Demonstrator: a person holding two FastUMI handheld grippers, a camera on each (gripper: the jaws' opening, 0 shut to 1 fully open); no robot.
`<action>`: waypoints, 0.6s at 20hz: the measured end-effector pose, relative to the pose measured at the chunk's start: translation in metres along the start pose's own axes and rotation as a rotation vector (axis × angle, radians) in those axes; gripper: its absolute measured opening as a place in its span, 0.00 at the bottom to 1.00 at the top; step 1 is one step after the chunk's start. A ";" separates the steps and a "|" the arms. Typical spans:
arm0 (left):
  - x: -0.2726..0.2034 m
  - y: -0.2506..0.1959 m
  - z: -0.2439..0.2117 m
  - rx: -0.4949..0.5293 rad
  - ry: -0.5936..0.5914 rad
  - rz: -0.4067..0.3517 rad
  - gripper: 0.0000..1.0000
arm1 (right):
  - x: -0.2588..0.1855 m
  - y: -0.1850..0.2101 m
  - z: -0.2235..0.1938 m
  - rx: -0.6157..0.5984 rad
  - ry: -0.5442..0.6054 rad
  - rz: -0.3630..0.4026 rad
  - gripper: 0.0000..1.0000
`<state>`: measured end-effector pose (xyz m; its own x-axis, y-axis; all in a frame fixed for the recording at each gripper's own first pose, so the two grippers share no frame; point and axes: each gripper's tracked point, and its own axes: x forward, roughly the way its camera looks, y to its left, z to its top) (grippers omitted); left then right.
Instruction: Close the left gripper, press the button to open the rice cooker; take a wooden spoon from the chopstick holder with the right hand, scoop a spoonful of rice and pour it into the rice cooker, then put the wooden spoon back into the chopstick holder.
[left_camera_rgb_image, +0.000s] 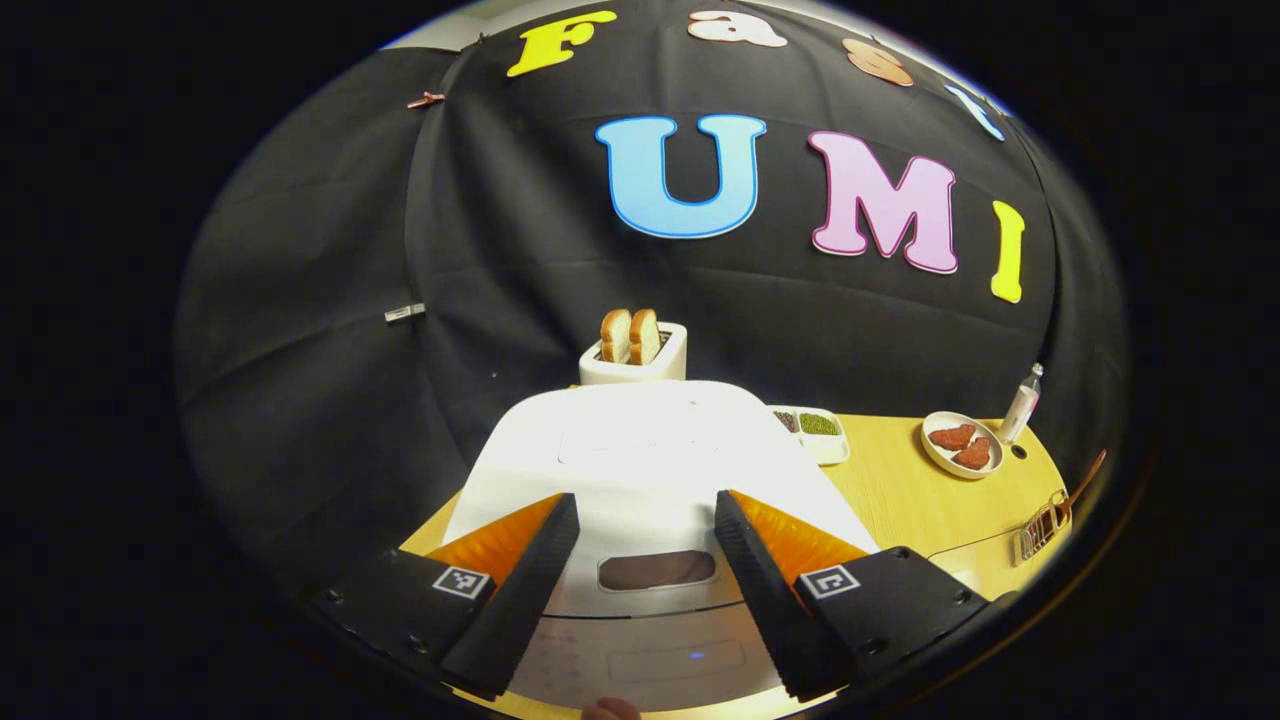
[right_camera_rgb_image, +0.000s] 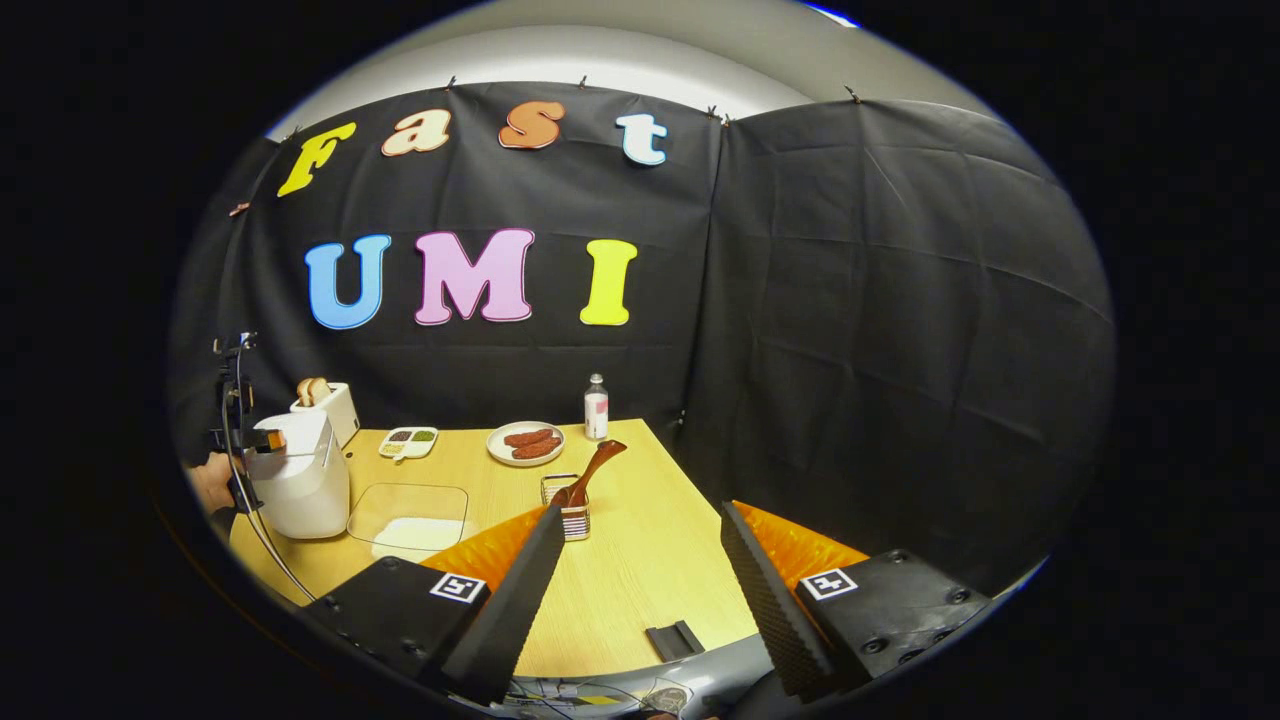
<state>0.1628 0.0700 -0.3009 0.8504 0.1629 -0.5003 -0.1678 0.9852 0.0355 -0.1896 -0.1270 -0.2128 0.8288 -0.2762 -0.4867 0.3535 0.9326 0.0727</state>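
The white rice cooker (left_camera_rgb_image: 640, 450) sits right under my left gripper (left_camera_rgb_image: 645, 500), its lid down. The left fingers stand wide apart, open, either side of the dark oval lid button (left_camera_rgb_image: 656, 570), touching nothing. In the right gripper view the cooker (right_camera_rgb_image: 300, 485) stands at the table's left, with the left gripper (right_camera_rgb_image: 262, 440) and a hand (right_camera_rgb_image: 210, 480) over it. The wooden spoon (right_camera_rgb_image: 592, 468) leans in the wire chopstick holder (right_camera_rgb_image: 568, 508), just beyond my open, empty right gripper (right_camera_rgb_image: 642, 510). A clear tray of rice (right_camera_rgb_image: 410, 520) lies beside the cooker. Holder (left_camera_rgb_image: 1040, 525) and spoon (left_camera_rgb_image: 1085, 478) lie far right.
A toaster (right_camera_rgb_image: 328, 405) with bread stands behind the cooker. A small divided dish of beans (right_camera_rgb_image: 408, 441), a plate of sausages (right_camera_rgb_image: 526, 442) and a bottle (right_camera_rgb_image: 596, 408) line the back of the wooden table (right_camera_rgb_image: 640, 570). A dark flat piece (right_camera_rgb_image: 672, 640) lies at the front edge.
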 end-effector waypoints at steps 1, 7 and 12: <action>-0.001 0.000 -0.004 0.003 0.006 0.002 0.98 | 0.000 0.000 -0.001 0.002 0.003 -0.002 0.98; -0.005 -0.001 -0.007 0.005 0.044 -0.005 0.98 | 0.001 -0.007 -0.006 0.022 0.012 -0.005 0.98; -0.010 0.000 -0.005 0.006 -0.015 -0.015 0.98 | -0.001 -0.009 -0.009 0.049 0.017 -0.001 0.98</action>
<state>0.1522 0.0679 -0.3000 0.8604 0.1489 -0.4874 -0.1521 0.9878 0.0333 -0.1973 -0.1329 -0.2209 0.8209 -0.2730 -0.5016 0.3757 0.9197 0.1144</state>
